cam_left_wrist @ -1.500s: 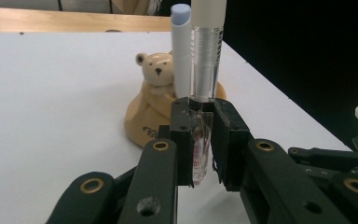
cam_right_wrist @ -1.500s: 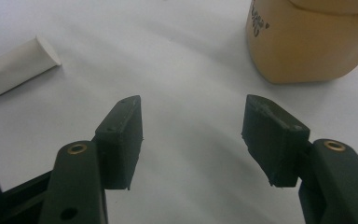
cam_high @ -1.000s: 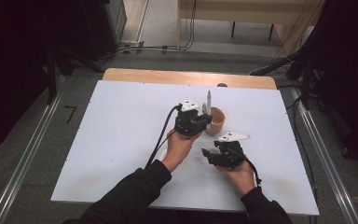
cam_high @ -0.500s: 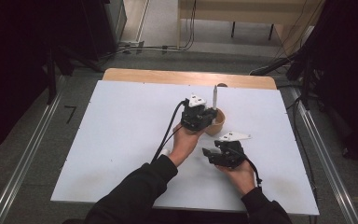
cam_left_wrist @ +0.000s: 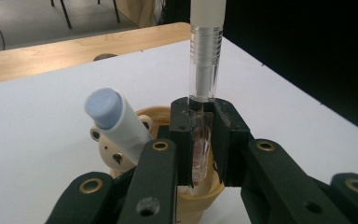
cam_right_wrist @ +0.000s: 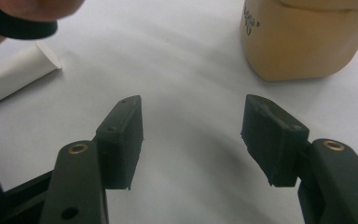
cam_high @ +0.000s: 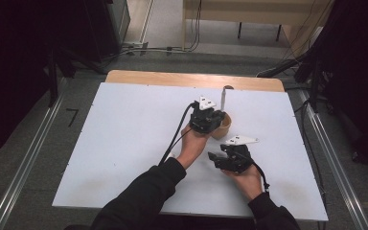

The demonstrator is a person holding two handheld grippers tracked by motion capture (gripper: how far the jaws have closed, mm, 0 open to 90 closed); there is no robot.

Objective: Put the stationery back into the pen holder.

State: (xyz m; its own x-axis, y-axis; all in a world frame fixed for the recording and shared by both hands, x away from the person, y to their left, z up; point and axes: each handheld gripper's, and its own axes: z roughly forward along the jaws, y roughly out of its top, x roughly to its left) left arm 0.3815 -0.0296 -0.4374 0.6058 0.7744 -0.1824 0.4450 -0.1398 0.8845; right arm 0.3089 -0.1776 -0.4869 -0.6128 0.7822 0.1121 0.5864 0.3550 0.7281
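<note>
White table (cam_high: 124, 143) on a grey floor, with a wooden strip along its far edge and dark surroundings at left and right.

Left gripper (cam_left_wrist: 200, 140): held over the cup, jaws pinching a clear pen (cam_left_wrist: 205, 70) that stands upright, its lower end inside the cup and its top cut off in the left gripper view.

Right gripper (cam_right_wrist: 191, 135): near right of the cup, jaws spread over bare table, nothing between them.

Tan cup (cam_high: 223, 125): right of table centre, bear face on its wall. Contents: the clear pen and a tilted white marker (cam_left_wrist: 116, 123) with a pale blue cap.

White tube (cam_right_wrist: 16, 79): lying on the table in the right gripper view, partly cut off.
</note>
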